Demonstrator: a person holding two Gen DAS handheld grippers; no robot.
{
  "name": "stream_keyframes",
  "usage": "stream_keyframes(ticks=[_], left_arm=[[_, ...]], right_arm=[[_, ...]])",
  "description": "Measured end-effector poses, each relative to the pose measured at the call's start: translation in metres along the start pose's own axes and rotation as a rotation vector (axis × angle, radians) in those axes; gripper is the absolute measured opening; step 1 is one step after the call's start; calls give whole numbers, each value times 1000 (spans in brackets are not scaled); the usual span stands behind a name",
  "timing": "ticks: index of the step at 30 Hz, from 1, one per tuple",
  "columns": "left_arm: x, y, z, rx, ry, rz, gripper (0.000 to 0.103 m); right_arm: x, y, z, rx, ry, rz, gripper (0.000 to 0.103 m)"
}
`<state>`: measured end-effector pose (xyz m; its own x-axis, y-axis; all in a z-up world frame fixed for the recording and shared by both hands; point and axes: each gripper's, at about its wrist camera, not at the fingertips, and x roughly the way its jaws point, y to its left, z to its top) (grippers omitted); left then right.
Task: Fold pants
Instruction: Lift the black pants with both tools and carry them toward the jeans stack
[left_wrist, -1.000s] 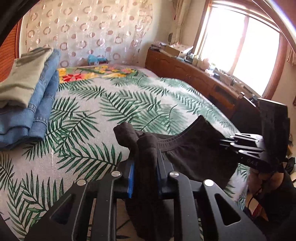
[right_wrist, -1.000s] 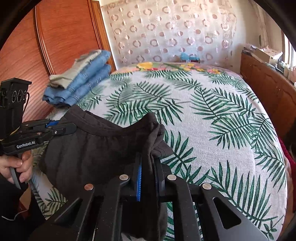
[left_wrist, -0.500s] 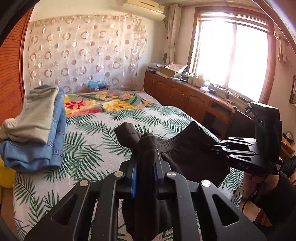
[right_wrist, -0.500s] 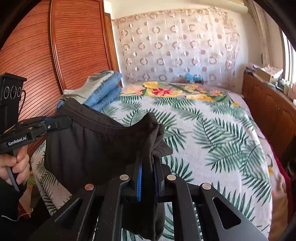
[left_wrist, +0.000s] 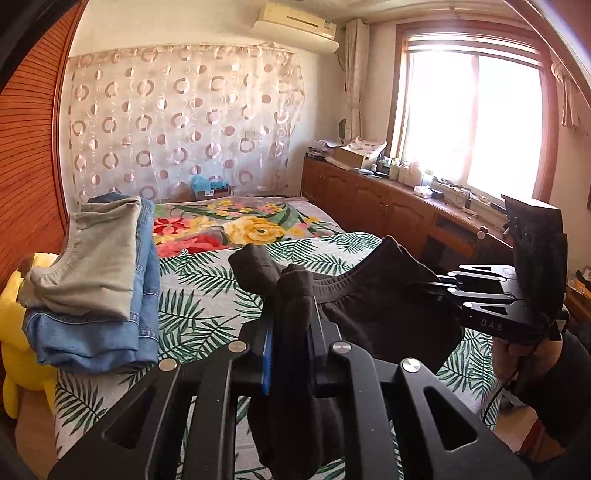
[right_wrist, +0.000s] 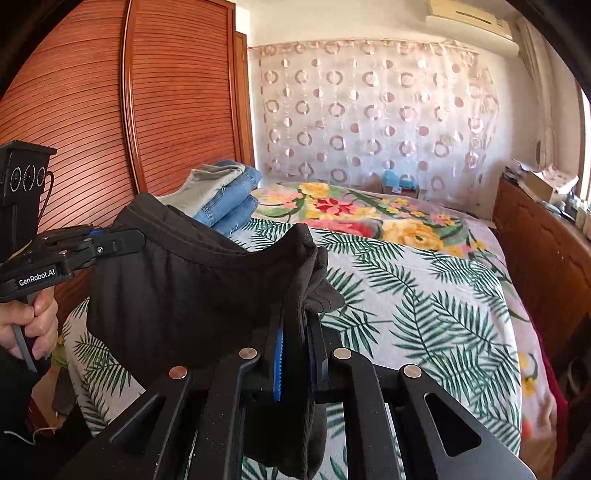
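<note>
One pair of black soft-fabric pants with an elastic waistband (left_wrist: 373, 314) is held in the air above the near end of the bed covered in a green palm-leaf print spread (left_wrist: 207, 295), stretched by its waistband between two claws. The left claw (left_wrist: 291, 314) is seen clamped tight on a bunched corner of the waistband, dark cloth squeezed between its blue-edged pads and hanging below them. The right claw (right_wrist: 293, 325) is likewise closed on the opposite corner of the waistband, a fold of fabric spilling over its tip. In the left wrist view the right claw is seen side-on at the right, gripped by one hand (left_wrist: 517, 350); in the right wrist view the left claw appears at the left, gripped by one hand (right_wrist: 31, 325). One stack of folded garments (left_wrist: 96, 280) is seen at the far left side of the bed, with blue denim pieces underneath and one pale grey-green piece on top. One yellow plush toy (left_wrist: 14, 332) is glimpsed beside that stack, at the bed's edge.
</note>
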<state>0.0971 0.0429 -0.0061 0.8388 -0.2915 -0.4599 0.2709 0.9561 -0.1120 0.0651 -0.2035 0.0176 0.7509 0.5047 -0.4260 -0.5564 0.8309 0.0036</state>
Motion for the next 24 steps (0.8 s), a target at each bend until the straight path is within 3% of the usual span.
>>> stream_keyframes(ticks=[8,24], left_arm=[[4,21,12,-13,-1,42,15],[-2,94,58,-57,-57,164,15]], right_arm=[[29,0,30,-54,9,29,10],[111,11,136,-231,-10,98,10]])
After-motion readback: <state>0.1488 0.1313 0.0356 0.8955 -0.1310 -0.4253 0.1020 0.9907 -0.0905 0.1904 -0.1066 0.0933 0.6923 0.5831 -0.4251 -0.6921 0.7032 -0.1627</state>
